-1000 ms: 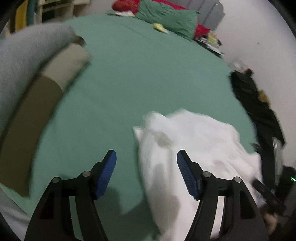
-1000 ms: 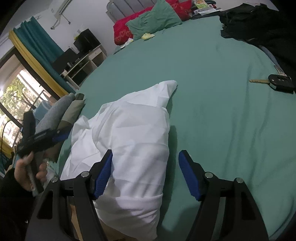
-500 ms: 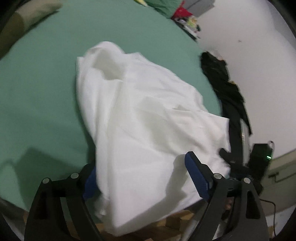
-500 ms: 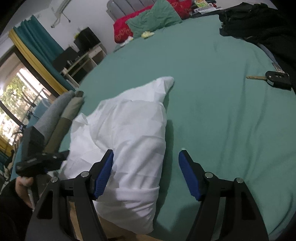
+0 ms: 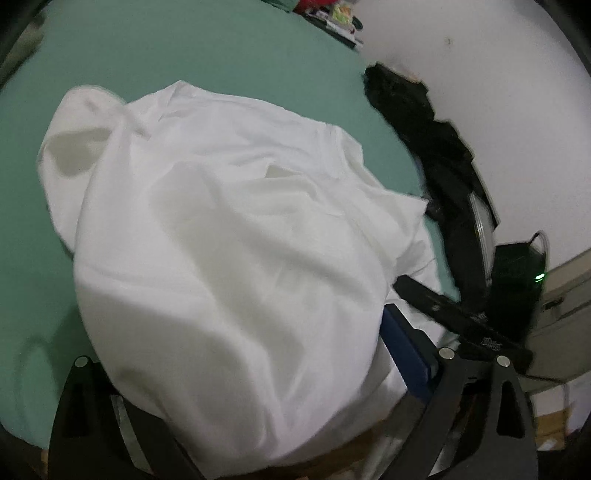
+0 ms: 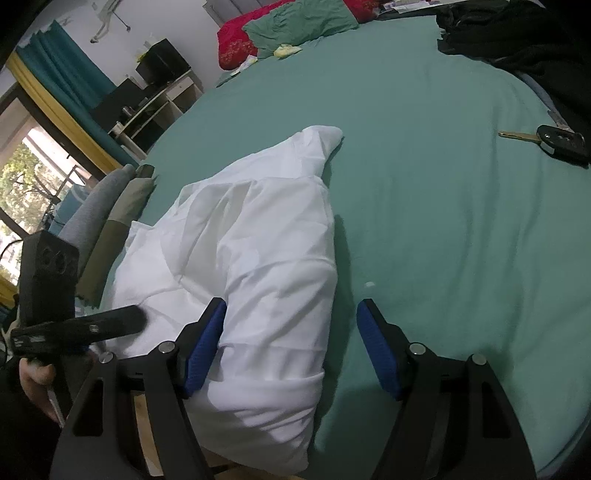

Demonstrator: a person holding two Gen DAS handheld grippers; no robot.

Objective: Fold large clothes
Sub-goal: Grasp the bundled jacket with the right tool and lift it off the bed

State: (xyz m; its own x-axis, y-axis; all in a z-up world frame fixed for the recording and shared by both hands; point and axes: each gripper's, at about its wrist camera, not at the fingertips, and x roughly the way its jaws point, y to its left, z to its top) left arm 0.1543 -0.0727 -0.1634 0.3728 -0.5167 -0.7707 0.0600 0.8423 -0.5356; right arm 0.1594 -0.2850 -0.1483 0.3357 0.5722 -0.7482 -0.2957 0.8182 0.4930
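A crumpled white garment (image 5: 229,236) lies near the front edge of the green bed (image 5: 207,48). My left gripper (image 5: 251,332) hangs low over its near end with the jaws spread wide. The cloth bulges up between them and hides the left finger, and only the right blue pad (image 5: 402,354) shows, beside the cloth. In the right wrist view the same garment (image 6: 258,258) runs away from me. My right gripper (image 6: 291,332) is open above its near end, with its left pad (image 6: 205,343) at a fold and its right pad over bare sheet. The left gripper (image 6: 77,325) shows there too, held by a hand (image 6: 33,373).
A car key (image 6: 554,140) lies on the sheet at the right, near a heap of black clothes (image 6: 524,37). Grey and olive folded clothes (image 6: 110,206) sit at the left edge. Red and green pillows (image 6: 288,29) are at the far end. Shelves, a window and a teal curtain stand beyond.
My left gripper swung right and down from the bare sheet onto the white garment, and its jaws widened. The cloth now covers its left finger. The right gripper barely moved.
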